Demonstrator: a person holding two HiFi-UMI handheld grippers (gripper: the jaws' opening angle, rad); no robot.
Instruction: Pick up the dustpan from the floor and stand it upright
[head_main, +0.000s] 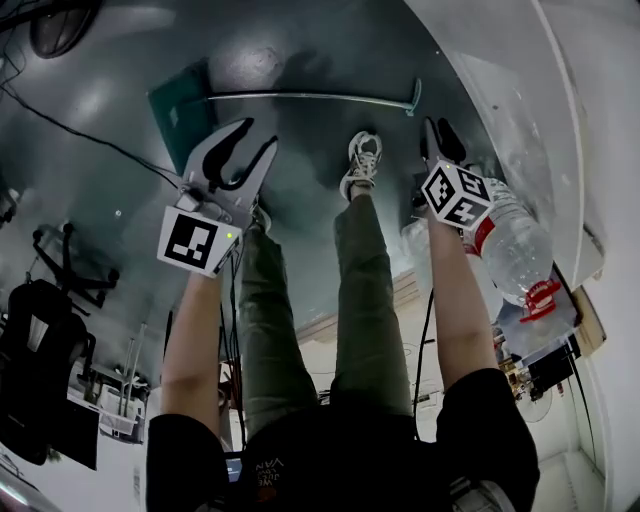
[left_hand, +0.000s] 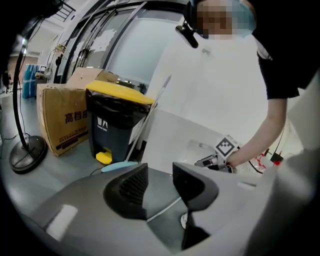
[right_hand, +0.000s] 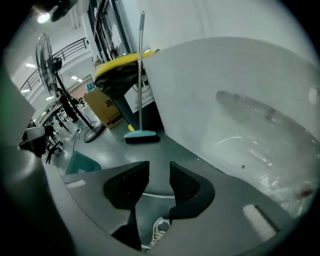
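I am seeing the dustpan (head_main: 185, 105) lying flat, seemingly untouched; left gripper (head_main: 258, 140) and right gripper (head_main: 442, 135) are hanging released, empty; lifting remains.

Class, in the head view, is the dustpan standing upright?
No, the dustpan lies flat on the floor.

dustpan (head_main: 182, 112) on floor (head_main: 300, 55), broom (right_hand: 141, 135) beside bin (right_hand: 116, 80)
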